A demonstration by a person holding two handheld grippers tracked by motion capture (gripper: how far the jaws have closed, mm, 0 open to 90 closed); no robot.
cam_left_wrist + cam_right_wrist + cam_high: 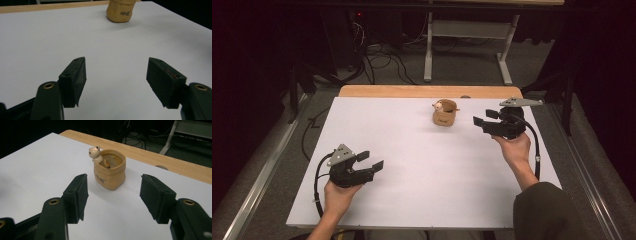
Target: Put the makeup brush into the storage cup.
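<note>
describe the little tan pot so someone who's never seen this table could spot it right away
On the white table, look toward the far edge, right of centre, just left of the right gripper. The pot is a small tan bag-shaped cup with a tiny bear figure peeking over its rim.

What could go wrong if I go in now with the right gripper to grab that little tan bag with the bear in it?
The right gripper is open, aimed at the tan bag. The bag looks soft, so a squeeze may crumple it. The bear leans over the rim on one side and might get knocked out. The bag stands near the white table's far edge, so a push could slide it away.
</note>
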